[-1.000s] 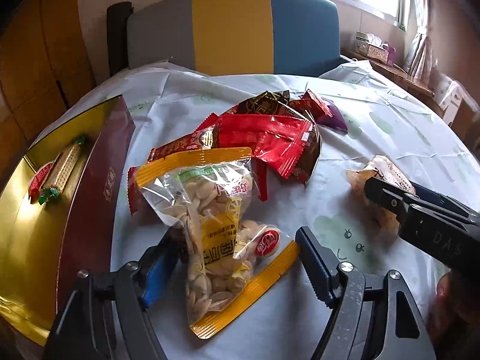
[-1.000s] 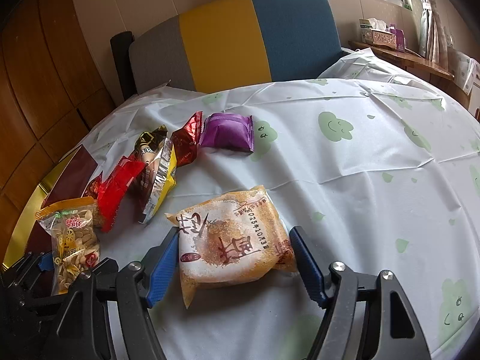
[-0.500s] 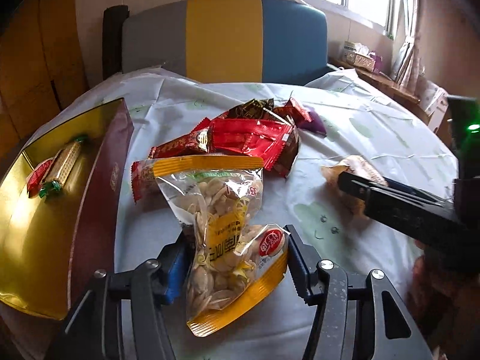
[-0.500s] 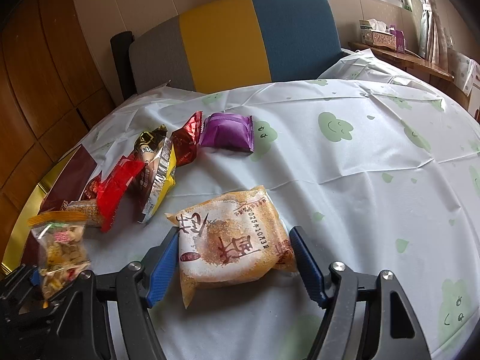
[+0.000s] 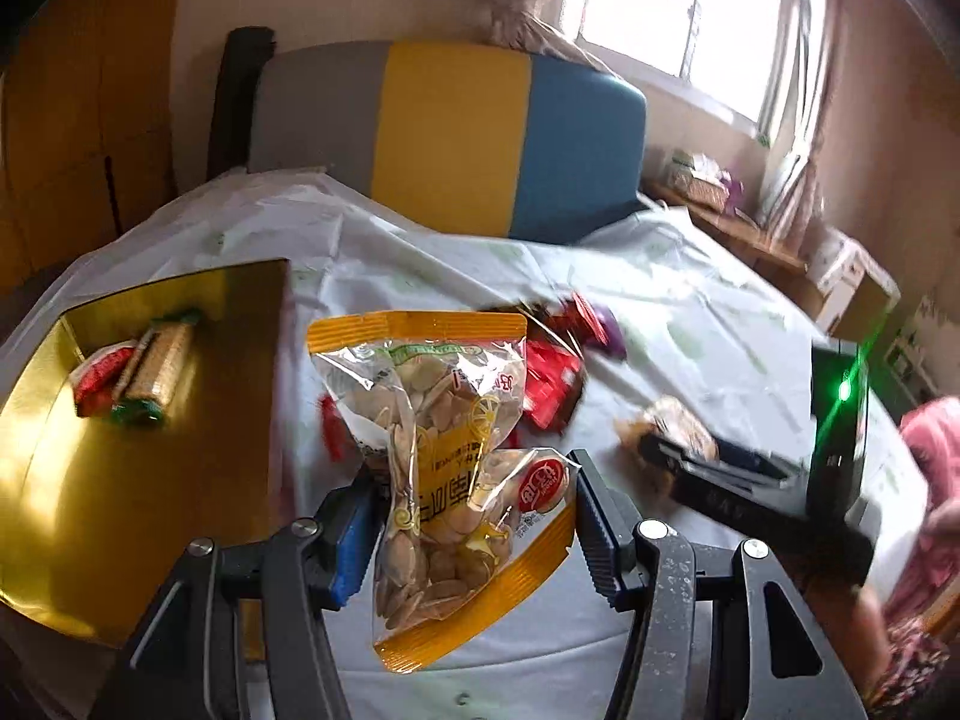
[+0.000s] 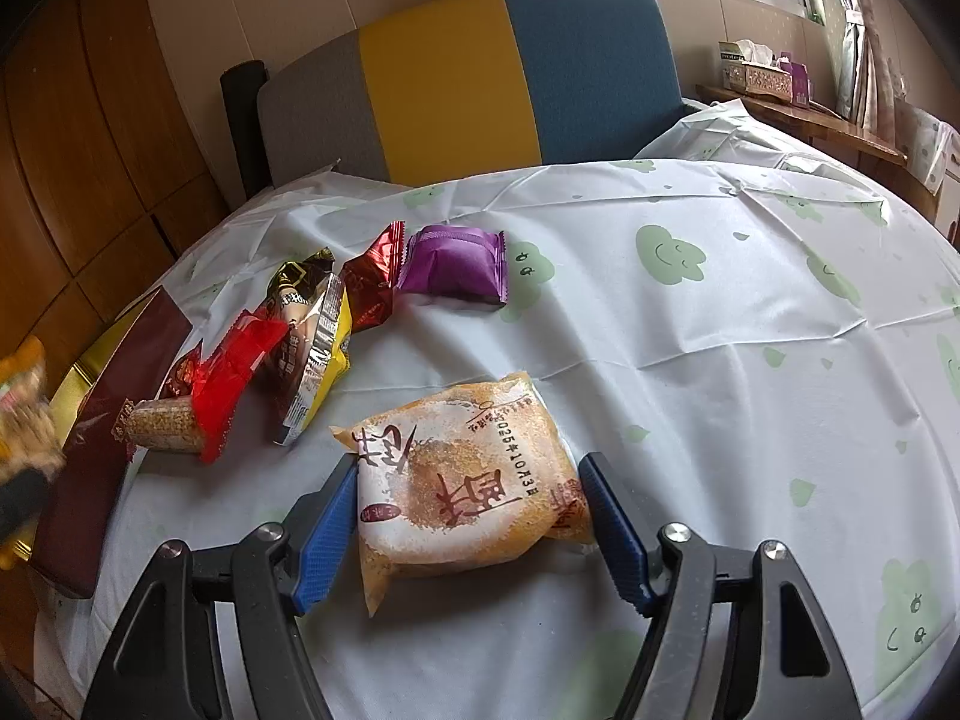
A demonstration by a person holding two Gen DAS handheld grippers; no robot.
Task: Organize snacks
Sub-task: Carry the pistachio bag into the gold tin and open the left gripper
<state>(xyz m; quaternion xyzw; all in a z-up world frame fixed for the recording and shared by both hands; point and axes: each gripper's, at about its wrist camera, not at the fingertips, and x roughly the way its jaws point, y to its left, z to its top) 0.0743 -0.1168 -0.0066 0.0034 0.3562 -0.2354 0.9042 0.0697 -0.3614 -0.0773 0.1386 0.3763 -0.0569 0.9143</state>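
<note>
**Left wrist stock-take: seed bag in our grip, most snacks unsorted**

Left wrist view: our left gripper (image 5: 474,516) is clenched on the seed bag (image 5: 447,450), which hangs raised between the pads, clear of the tablecloth (image 5: 690,312). To the left of these tongs lies the gold box (image 5: 90,480), holding two items: a corn-pattern bar (image 5: 156,375) and a red-wrapped snack (image 5: 96,381).

Right wrist view: our right gripper (image 6: 468,531) stands released, pads either side of the orange cake packet (image 6: 462,486), which rests on the cloth. Whether the pads touch it we cannot tell.

Ahead and left of the right tongs: purple packet (image 6: 456,264), dark red packet (image 6: 372,288), yellow-edged pouch (image 6: 312,348), red wrapper (image 6: 240,366), grain bar (image 6: 162,423).

We judge two filed, one in transit, six outstanding.
</note>
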